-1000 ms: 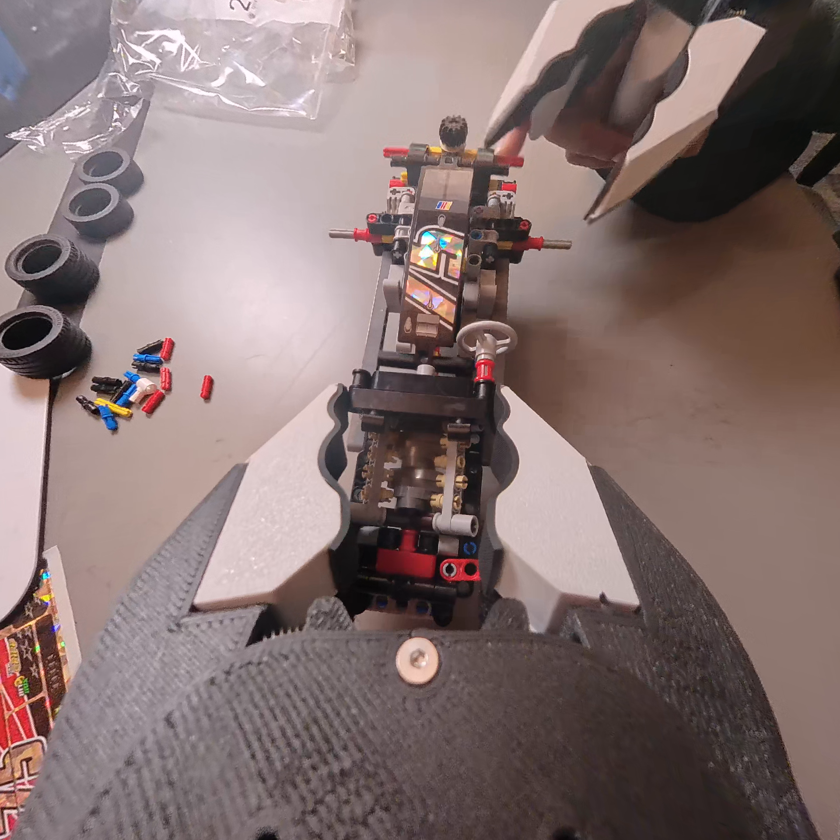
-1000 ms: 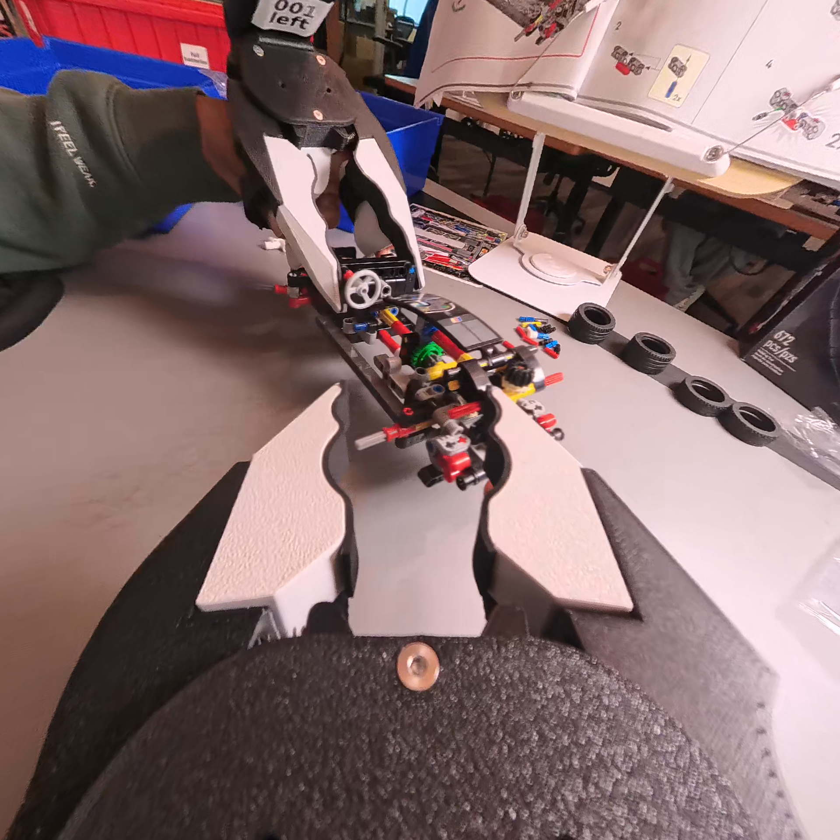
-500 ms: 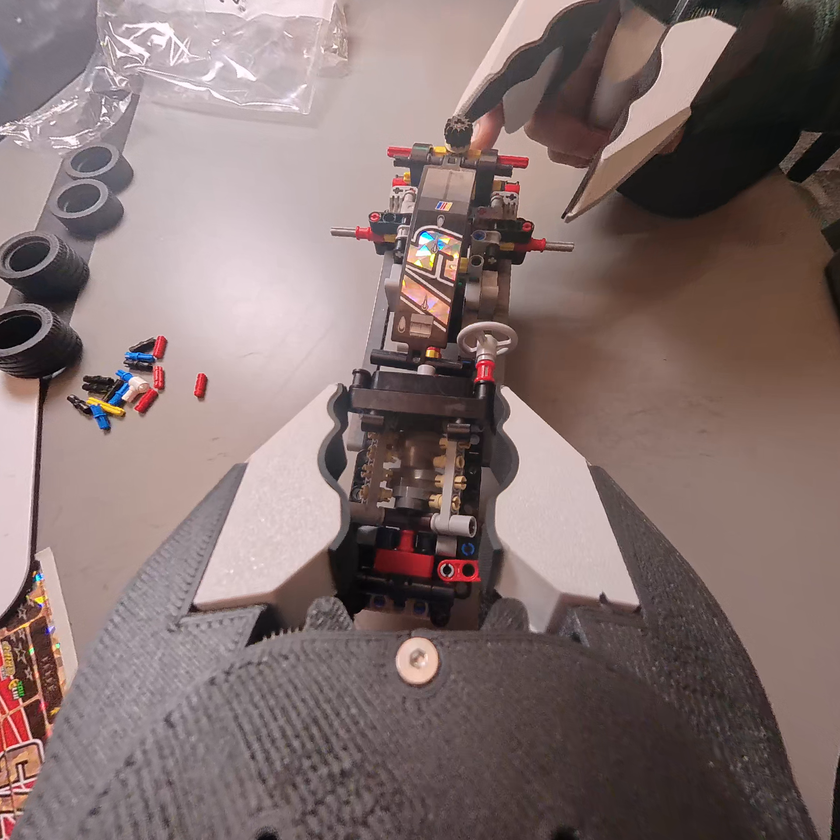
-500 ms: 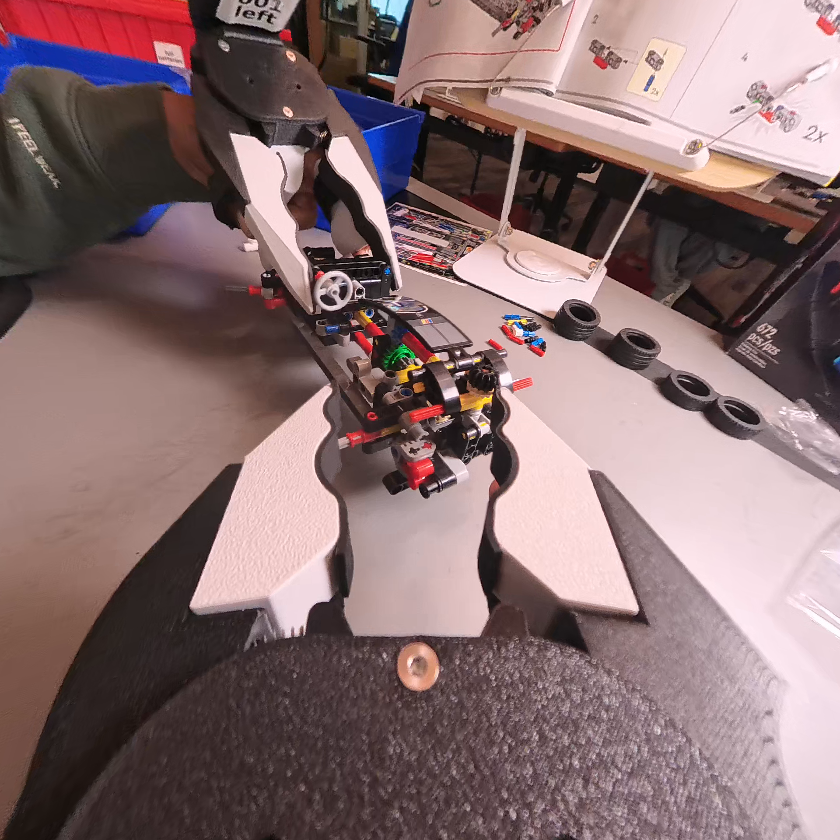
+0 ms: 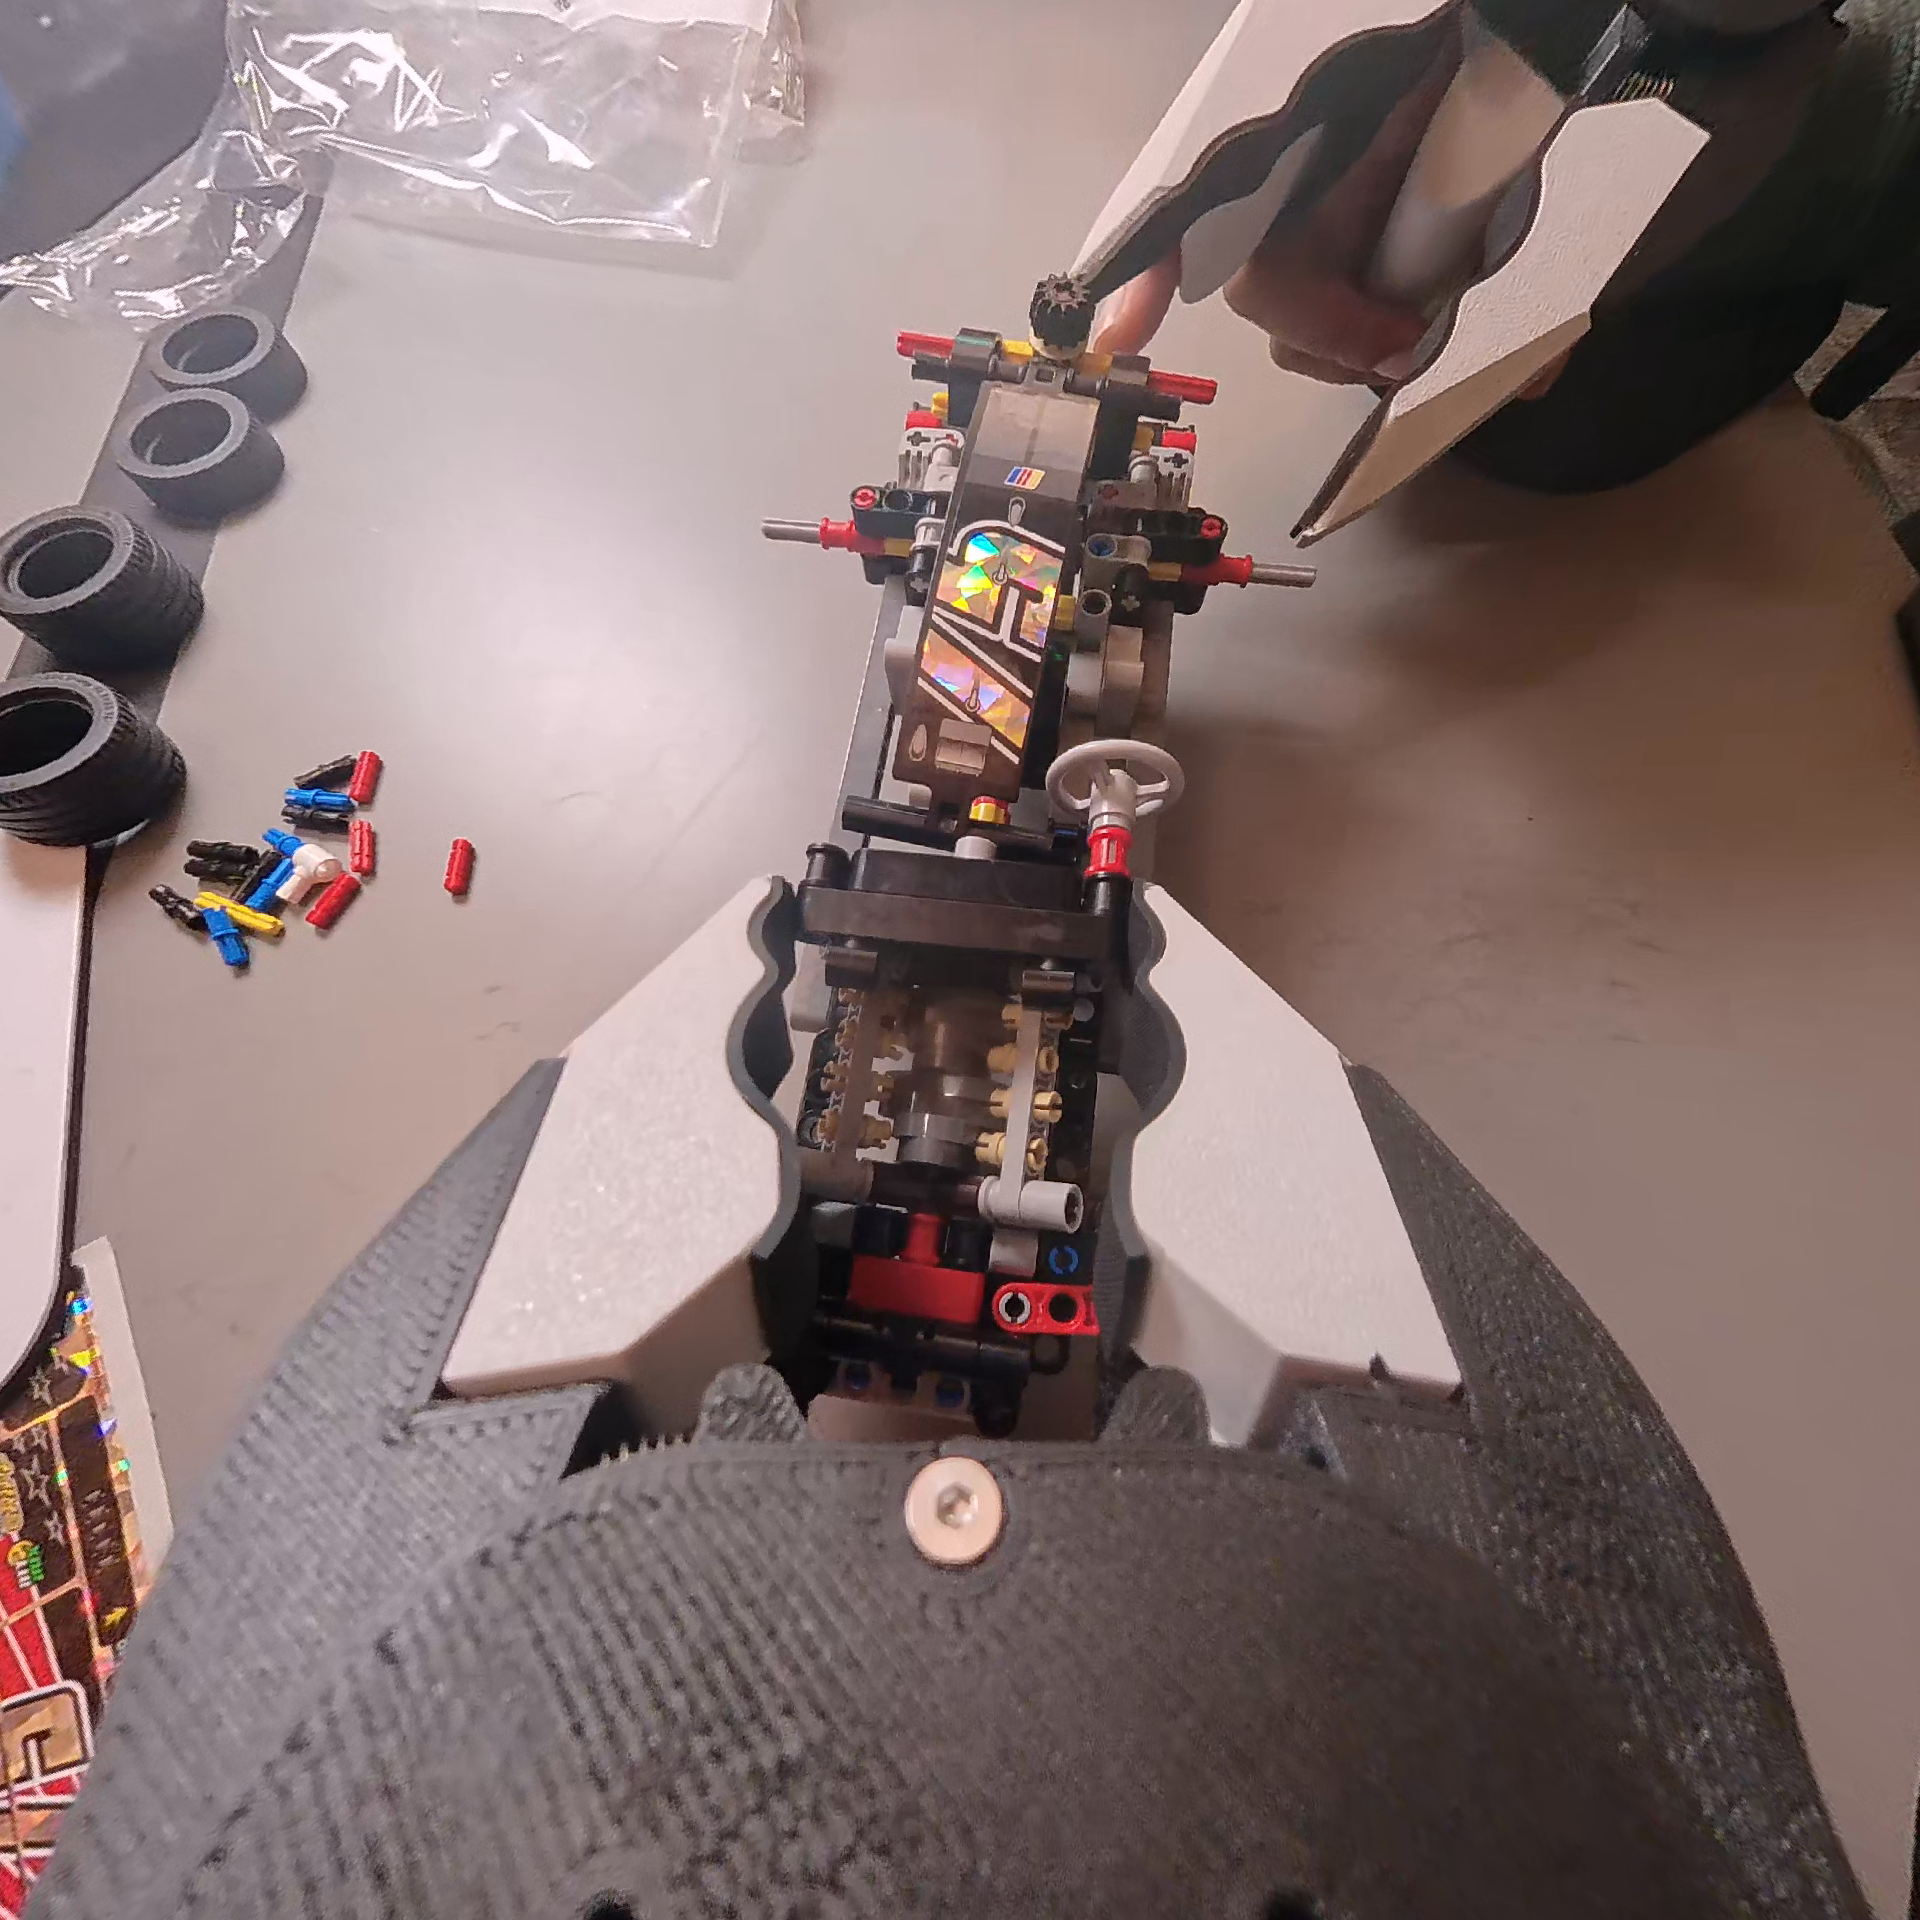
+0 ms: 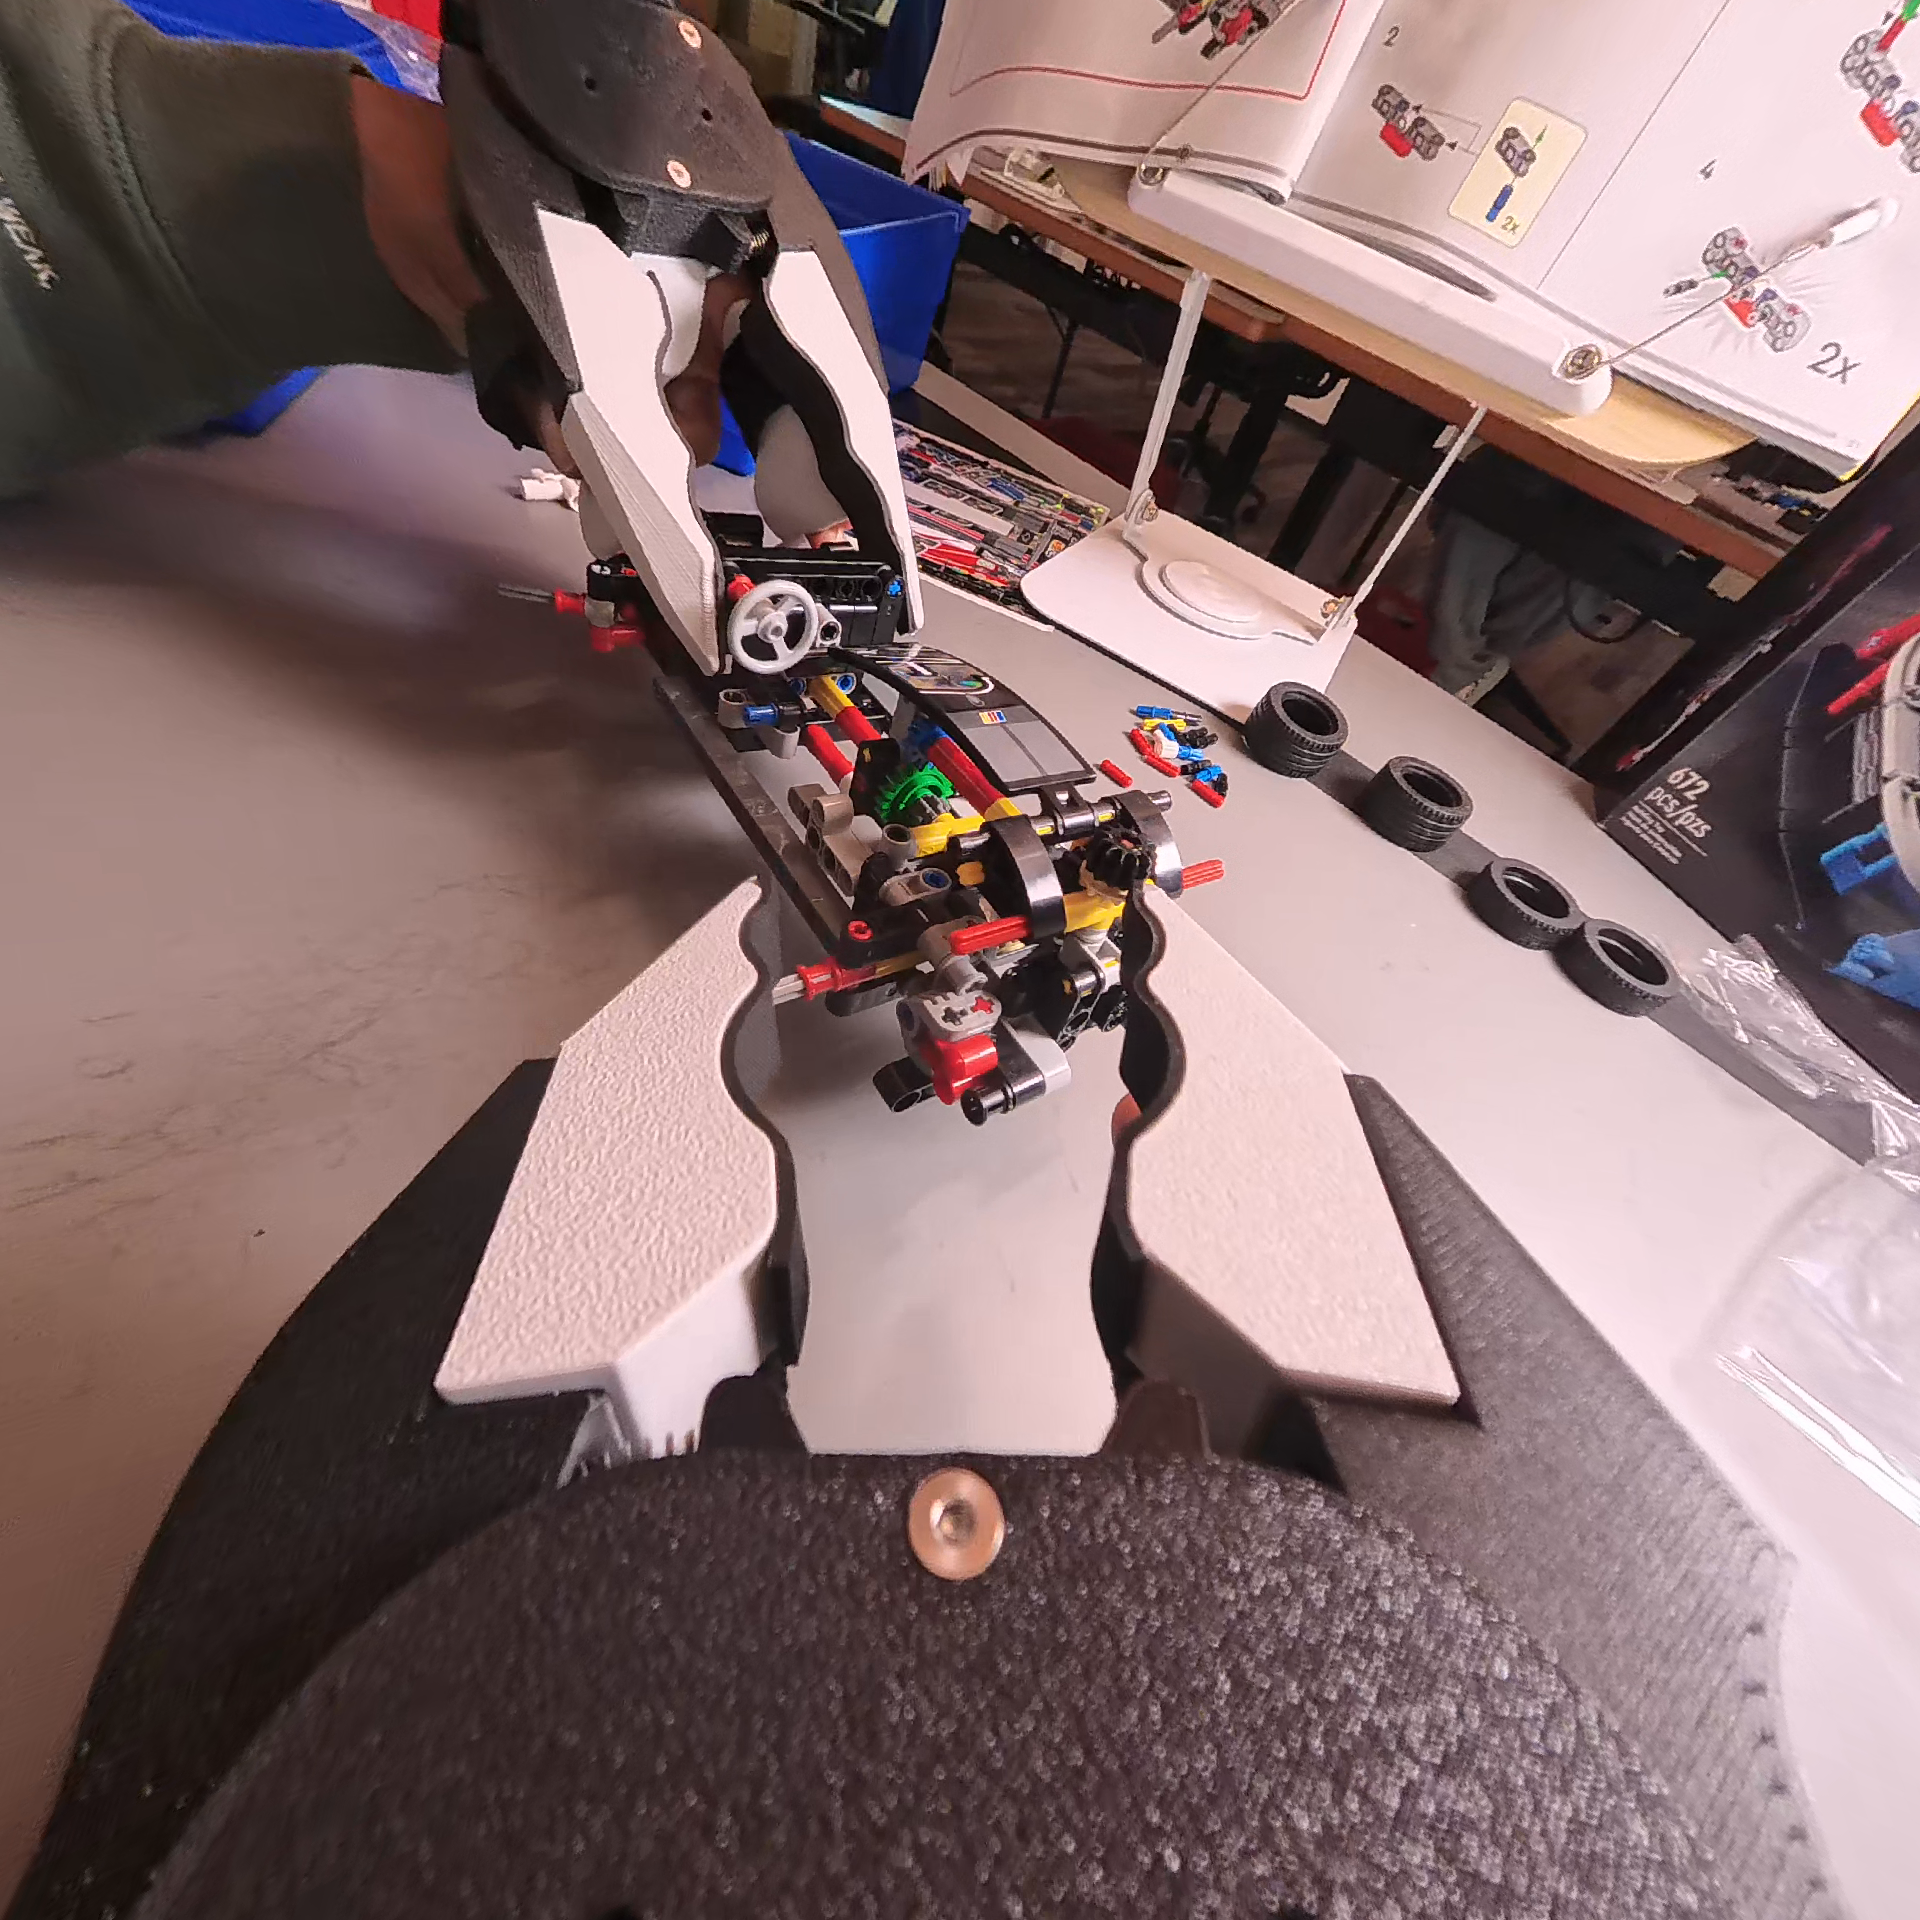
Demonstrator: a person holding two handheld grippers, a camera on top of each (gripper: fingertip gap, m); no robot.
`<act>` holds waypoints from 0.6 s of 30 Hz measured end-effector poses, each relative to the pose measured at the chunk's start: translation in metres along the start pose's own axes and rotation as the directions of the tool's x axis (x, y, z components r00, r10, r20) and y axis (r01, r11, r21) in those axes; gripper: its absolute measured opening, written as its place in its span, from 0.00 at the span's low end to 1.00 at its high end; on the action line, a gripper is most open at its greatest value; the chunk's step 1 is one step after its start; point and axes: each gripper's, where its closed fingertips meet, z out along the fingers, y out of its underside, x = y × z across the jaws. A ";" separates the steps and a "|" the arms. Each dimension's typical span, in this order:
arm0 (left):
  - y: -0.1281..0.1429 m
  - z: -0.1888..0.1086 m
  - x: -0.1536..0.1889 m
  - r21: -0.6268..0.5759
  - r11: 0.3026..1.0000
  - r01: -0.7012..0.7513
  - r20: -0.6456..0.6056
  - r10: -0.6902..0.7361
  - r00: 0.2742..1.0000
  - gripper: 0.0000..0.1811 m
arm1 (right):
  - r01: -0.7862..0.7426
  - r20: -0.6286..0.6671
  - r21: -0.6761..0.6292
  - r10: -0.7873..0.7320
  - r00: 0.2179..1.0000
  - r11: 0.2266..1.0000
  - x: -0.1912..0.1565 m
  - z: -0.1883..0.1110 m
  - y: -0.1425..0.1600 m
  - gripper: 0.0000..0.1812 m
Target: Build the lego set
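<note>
The lego car chassis (image 5: 997, 623) is long and black, with a holographic panel, a grey steering wheel (image 5: 1117, 779) and red axle pins. My left gripper (image 5: 956, 914) is shut on its rear section and holds it tilted above the grey table. In the right wrist view the left gripper (image 6: 805, 618) clamps the far end of the chassis (image 6: 935, 810). My right gripper (image 6: 948, 899) is open, with its fingers on either side of the chassis's front end. Its right fingertip sits by a small black gear (image 6: 1117, 857). The left wrist view shows that gear (image 5: 1060, 307) and the open right gripper (image 5: 1195, 416).
Several black tyres (image 5: 94, 582) (image 6: 1413, 800) lie in a row near loose coloured pins (image 5: 270, 862) (image 6: 1174, 743). There is a clear plastic bag (image 5: 499, 104), a sticker sheet (image 5: 52, 1558), an instruction booklet on a white stand (image 6: 1351, 260), the set's box (image 6: 1787, 790) and a blue bin (image 6: 883, 239).
My right gripper has moved in towards the chassis's front end, and its fingertip now sits at the black gear. My left gripper keeps its hold on the rear.
</note>
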 end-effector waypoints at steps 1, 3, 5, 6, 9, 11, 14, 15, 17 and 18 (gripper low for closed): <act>0.000 0.000 0.000 0.000 1.000 0.001 -0.002 -0.001 1.000 0.34 | 0.002 -0.002 -0.002 -0.002 1.000 1.000 0.000 0.000 0.000 0.35; 0.001 0.000 0.000 0.005 1.000 0.005 -0.006 -0.005 1.000 0.34 | 0.006 -0.003 0.000 -0.006 1.000 1.000 -0.001 0.000 0.001 0.34; 0.001 0.001 0.000 0.011 1.000 0.010 -0.008 -0.009 1.000 0.34 | 0.005 -0.001 -0.001 -0.005 1.000 1.000 -0.001 0.000 0.001 0.34; 0.001 0.001 0.000 0.012 1.000 0.012 -0.010 -0.011 1.000 0.34 | 0.005 0.000 -0.003 -0.005 1.000 1.000 -0.001 0.000 0.002 0.34; 0.003 0.003 0.000 0.005 1.000 0.012 -0.012 -0.012 1.000 0.34 | 0.004 0.006 -0.015 -0.004 1.000 1.000 -0.002 0.001 0.005 0.33; 0.005 0.004 0.000 -0.002 1.000 0.010 -0.012 -0.010 1.000 0.34 | 0.002 0.011 -0.023 -0.002 1.000 1.000 -0.003 0.001 0.008 0.33; 0.010 0.006 0.000 -0.018 1.000 -0.001 -0.009 0.001 1.000 0.34 | 0.001 0.028 -0.049 0.000 1.000 0.999 -0.005 0.003 0.014 0.32; 0.012 0.006 0.000 -0.023 1.000 -0.009 -0.010 0.008 1.000 0.34 | 0.003 0.035 -0.062 0.000 0.999 0.998 -0.005 0.003 0.017 0.32; 0.015 0.007 0.001 -0.027 0.999 -0.024 -0.009 0.024 1.000 0.34 | 0.012 0.052 -0.085 -0.007 0.999 0.996 -0.005 0.003 0.019 0.31; 0.016 0.008 0.001 -0.029 0.999 -0.030 -0.010 0.030 1.000 0.34 | 0.028 0.058 -0.092 -0.023 0.998 0.995 -0.003 0.003 0.018 0.30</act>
